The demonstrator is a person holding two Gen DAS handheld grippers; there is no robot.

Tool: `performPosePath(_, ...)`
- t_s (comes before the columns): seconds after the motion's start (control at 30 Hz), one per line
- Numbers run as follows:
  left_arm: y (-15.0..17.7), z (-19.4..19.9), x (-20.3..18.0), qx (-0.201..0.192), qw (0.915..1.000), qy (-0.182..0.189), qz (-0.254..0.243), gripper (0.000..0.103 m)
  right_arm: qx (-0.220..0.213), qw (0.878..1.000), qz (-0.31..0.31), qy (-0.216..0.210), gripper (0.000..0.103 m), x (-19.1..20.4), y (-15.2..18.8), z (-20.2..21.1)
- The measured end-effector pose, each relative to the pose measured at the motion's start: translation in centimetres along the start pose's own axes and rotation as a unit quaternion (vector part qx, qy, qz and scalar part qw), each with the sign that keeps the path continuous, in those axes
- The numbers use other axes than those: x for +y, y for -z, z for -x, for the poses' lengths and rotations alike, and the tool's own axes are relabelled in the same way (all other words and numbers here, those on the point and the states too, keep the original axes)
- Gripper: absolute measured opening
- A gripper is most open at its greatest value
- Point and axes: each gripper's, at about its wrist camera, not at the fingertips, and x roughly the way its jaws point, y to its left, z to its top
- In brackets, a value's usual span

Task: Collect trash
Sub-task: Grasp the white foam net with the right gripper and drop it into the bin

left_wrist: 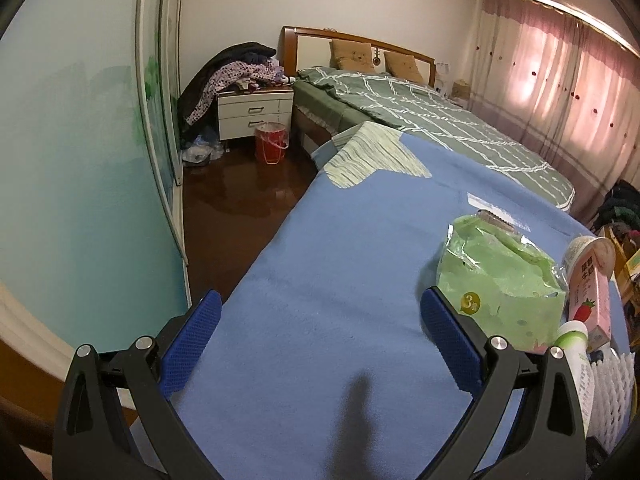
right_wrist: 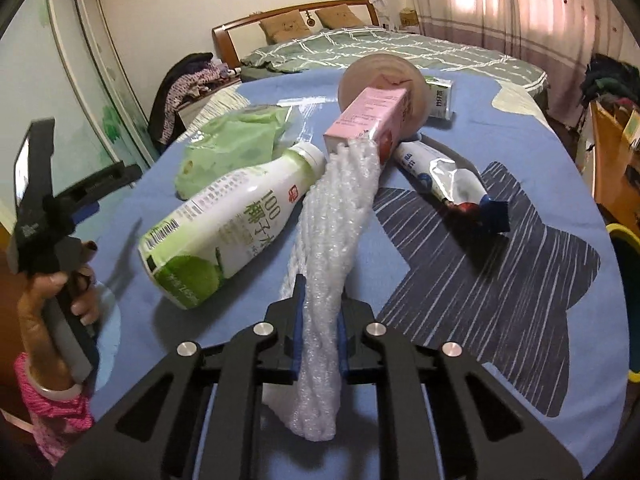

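Apparently early: right gripper (right_wrist: 320, 332) fingers clamp bubble wrap (right_wrist: 336, 216); left gripper (left_wrist: 320, 344) open; bottle (right_wrist: 228, 216), carton (right_wrist: 372, 120) remain mid-frame on tabletop (right_wrist: 520, 280).

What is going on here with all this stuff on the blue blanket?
A person is clearing rubbish off a blue blanket, with a pair of tongs in each hand. The right tongs are shut on a strip of white bubble wrap, which lies among a coconut drink bottle, a pink carton, a green plastic bag and a squeezed tube. The left tongs are open and empty over bare blanket.
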Motion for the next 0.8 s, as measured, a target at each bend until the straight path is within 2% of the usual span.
performPosePath(0.13,0.3,0.5,0.2,-0.006,1.0000,0.001,0.005,0.098,-0.019,1.000,-0.011,0.005,0.013,-0.7,-0.2,1.4)
performPosePath(0.3,0.5,0.8,-0.1,-0.012,0.9999,0.002,0.000,0.098,-0.063,0.997,-0.024,0.038,0.013,-2.4,-1.0,4.1)
performPosePath(0.43,0.6,1.4,-0.4,-0.019,0.9998,0.004,-0.009,0.098,-0.100,0.989,-0.046,0.095,0.013,-5.3,-1.7,6.2)
performPosePath(0.53,0.7,1.6,-0.5,-0.025,0.9996,0.006,-0.012,0.098,-0.115,0.981,-0.083,0.135,0.013,-8.9,-1.8,7.1)
performPosePath(0.67,0.6,1.7,-0.5,-0.025,0.9996,0.007,-0.011,0.098,-0.129,0.962,-0.135,0.197,0.013,-14.0,-1.6,8.1)
performPosePath(0.8,0.6,1.7,-0.6,-0.024,0.9996,0.008,-0.011,0.098,-0.134,0.935,-0.187,0.269,0.013,-19.3,-1.2,8.7)
